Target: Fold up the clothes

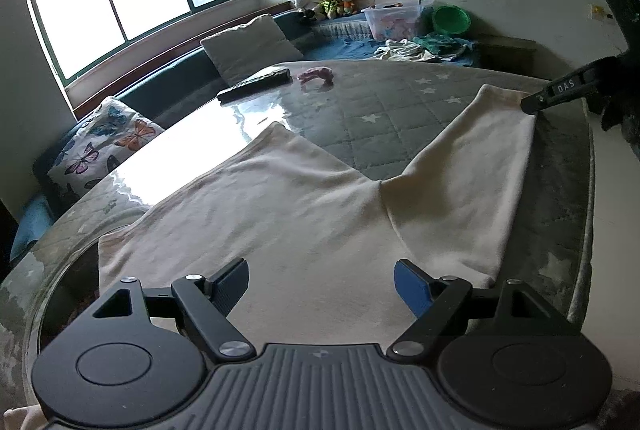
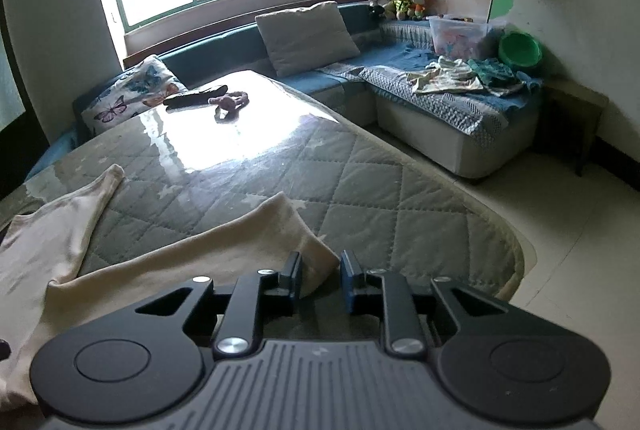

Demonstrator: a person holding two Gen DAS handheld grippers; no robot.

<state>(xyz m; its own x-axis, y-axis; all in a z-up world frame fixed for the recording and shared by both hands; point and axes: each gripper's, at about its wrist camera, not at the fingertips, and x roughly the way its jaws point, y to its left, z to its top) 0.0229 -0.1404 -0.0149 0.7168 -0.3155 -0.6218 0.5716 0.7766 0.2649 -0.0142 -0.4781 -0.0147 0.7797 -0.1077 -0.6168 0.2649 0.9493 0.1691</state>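
Plainly, the left hand-held gripper (image 1: 321, 284) is spread wide above the waist end of the cream trousers (image 1: 304, 214), gripping nothing. The right hand-held gripper (image 2: 320, 276) has its fingers narrowed around one leg's cuff — whether they pinch it I cannot tell. These trousers lie flat on the quilted table (image 2: 360, 182), legs splayed apart.

Only readable thing here is "DAS" in pale letters on a small dark plate on the side of the right gripper (image 1: 534, 102), seen from the left wrist camera where it pokes in from the right edge. There's also a tiny logo mark stamped on the ribbed grey body of each gripper, but that's a symbol, not letters. Nothing else has text I can make out.
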